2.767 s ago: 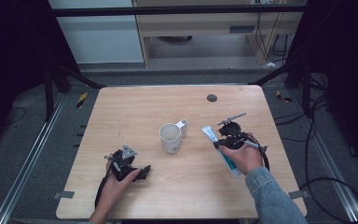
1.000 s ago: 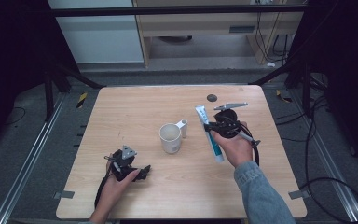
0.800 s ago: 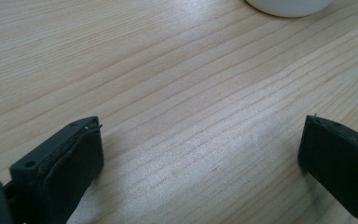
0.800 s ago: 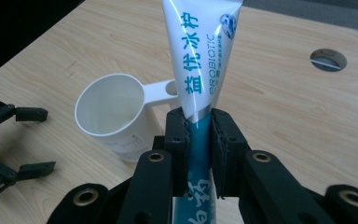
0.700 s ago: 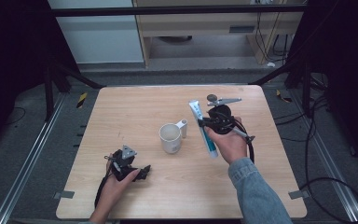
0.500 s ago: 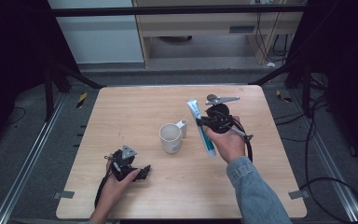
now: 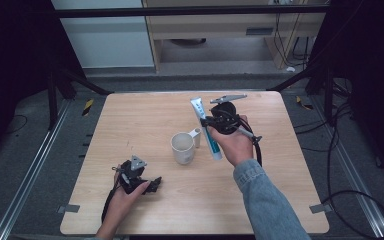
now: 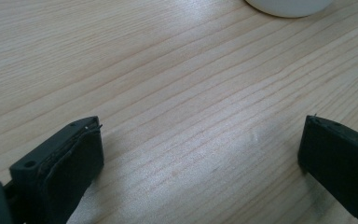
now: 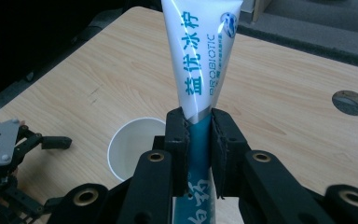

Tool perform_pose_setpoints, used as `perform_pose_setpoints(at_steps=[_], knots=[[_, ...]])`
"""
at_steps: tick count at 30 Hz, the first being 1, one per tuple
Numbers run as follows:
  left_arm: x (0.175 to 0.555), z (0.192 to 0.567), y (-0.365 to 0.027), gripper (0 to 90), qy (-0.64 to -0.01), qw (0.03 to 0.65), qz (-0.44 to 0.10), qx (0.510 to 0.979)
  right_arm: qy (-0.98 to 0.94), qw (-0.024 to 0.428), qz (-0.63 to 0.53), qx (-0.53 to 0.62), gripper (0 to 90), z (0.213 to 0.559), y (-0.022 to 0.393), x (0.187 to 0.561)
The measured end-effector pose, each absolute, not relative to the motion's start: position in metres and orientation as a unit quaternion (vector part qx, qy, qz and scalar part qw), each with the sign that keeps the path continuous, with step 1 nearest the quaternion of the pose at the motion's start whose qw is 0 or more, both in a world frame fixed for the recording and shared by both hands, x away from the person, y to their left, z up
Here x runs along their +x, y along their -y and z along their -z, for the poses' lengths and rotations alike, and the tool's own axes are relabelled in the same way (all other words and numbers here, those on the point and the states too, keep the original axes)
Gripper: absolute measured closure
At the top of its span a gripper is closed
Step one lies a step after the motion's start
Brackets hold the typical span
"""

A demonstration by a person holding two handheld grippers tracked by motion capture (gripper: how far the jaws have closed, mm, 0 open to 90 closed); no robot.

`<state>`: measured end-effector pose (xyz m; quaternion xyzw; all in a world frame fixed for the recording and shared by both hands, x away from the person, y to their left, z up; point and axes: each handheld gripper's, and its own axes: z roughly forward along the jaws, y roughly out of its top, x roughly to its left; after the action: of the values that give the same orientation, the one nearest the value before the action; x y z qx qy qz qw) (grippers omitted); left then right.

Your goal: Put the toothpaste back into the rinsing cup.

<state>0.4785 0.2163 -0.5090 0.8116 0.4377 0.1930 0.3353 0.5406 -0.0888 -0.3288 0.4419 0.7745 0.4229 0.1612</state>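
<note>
I have the tube clamped across its middle in the right gripper, jaws closed tight on it. Its long axis runs along the jaws, white end pointing away from me and the teal end hanging down toward the hand. From the high view the tube is lifted just right of the cup, tilted with its top leaning toward the far edge. The cup's open mouth sits below and to the left of the jaws, so a drop-in would need the tube swung over and stood up. I think the cap end is the lower one, though it is hidden. The left gripper rests on the table, jaws wide apart and holding nothing.
</note>
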Motion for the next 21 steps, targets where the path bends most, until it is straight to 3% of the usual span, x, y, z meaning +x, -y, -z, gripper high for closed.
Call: perform_pose_setpoints(at_steps=[21], knots=[[0.479, 0.509, -0.217, 0.0, -0.437, 0.334, -0.192, 0.813, -0.773, 0.17, -0.437, 0.428, 78.5, 0.309, 0.062, 0.564]])
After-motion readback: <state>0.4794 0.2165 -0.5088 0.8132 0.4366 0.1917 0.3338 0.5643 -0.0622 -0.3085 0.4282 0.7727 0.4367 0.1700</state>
